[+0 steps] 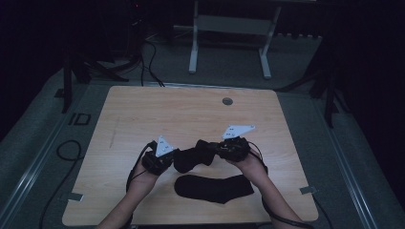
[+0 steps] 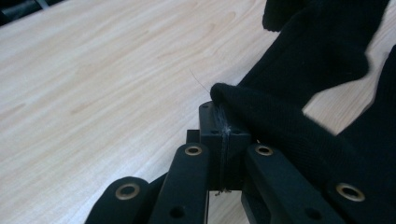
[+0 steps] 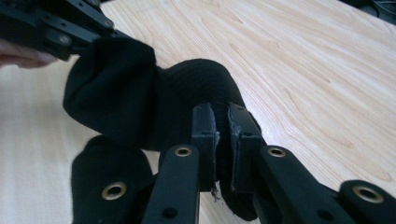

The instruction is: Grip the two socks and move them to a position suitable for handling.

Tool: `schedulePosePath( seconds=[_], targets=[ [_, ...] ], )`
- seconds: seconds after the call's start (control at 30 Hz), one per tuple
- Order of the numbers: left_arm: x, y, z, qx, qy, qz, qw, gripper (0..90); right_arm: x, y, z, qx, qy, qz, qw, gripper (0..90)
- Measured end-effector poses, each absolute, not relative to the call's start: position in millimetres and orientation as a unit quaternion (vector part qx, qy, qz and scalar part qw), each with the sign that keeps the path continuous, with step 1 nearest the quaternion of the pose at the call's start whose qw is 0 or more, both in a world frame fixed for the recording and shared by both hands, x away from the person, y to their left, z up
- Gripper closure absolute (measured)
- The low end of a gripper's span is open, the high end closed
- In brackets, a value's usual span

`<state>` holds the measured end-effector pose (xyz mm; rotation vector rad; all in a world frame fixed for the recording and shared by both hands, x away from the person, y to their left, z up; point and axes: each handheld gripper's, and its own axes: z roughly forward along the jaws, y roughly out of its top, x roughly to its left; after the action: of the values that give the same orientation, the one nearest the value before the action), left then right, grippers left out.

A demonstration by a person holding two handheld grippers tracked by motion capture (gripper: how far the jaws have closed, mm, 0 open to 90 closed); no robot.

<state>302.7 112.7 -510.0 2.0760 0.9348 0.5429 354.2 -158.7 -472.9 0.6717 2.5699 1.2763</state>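
Up close, soft black knit sock (image 1: pixel 193 158), pale woodgrain table (image 1: pixel 143 114), flat sock (image 1: pixel 213 188)

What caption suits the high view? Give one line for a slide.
Both tongs, left and right, lift one black sock above another sock on the wooden table.

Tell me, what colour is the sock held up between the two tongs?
Black sock, plain; clearest in the right gripper view.

The high view is dim, its surroundings almost black. Both gripper views are bright and evenly lit. Their nearest foreground is slightly soft.
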Motion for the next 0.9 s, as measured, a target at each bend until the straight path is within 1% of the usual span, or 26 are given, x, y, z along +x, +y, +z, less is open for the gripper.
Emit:
schedulePosePath(
  seconds=[0.17, 0.3, 0.4, 0.47, 0.5, 0.57, 0.7, 0.73, 0.8, 0.9],
  targets=[
    [303.7, 113.8, -510.7, 0.813, 0.371, 0.205, 0.4, 90.0, 359.3, -160.2, -482.0, 0.241, 0.867, 0.425, 0.097, 82.3],
    [306.5, 113.6, -509.2, 0.81, 0.37, 0.203, 0.408, 89.8, 364.2, -162.4, -483.4, 0.255, 0.865, 0.418, 0.112, 81.9],
    [315.4, 115.0, -515.9, 0.81, 0.386, 0.181, 0.403, 88.2, 366.1, -163.3, -485.0, 0.26, 0.864, 0.418, 0.106, 81.9],
    [320.2, 114.5, -522.2, 0.82, 0.39, 0.184, 0.376, 87.5, 365.7, -161.4, -489.2, 0.257, 0.872, 0.402, 0.112, 81.8],
    [321.9, 115.6, -525.2, 0.82, 0.392, 0.185, 0.374, 87.4, 365.3, -161.1, -491.6, 0.258, 0.874, 0.393, 0.12, 81.8],
    [324.7, 118.3, -530.3, 0.822, 0.398, 0.185, 0.364, 87.4, 367.2, -163.7, -496.8, 0.262, 0.876, 0.388, 0.114, 81.7],
    [325.4, 121.8, -534.9, 0.816, 0.413, 0.177, 0.363, 87.4, 371.4, -173.2, -504.6, 0.28, 0.874, 0.379, 0.121, 80.5],
    [324.7, 121.5, -534.9, 0.815, 0.413, 0.17, 0.37, 87.4, 372.8, -175.7, -506.3, 0.286, 0.872, 0.377, 0.123, 77.1],
    [322.1, 118.9, -533.5, 0.817, 0.404, 0.169, 0.375, 87.5, 376.0, -179.7, -509.1, 0.294, 0.871, 0.375, 0.119, 62.0],
    [318.0, 112.3, -530.6, 0.823, 0.389, 0.164, 0.38, 87.6, 379.2, -185.7, -508.8, 0.312, 0.866, 0.371, 0.126, 51.3]
  ],
)
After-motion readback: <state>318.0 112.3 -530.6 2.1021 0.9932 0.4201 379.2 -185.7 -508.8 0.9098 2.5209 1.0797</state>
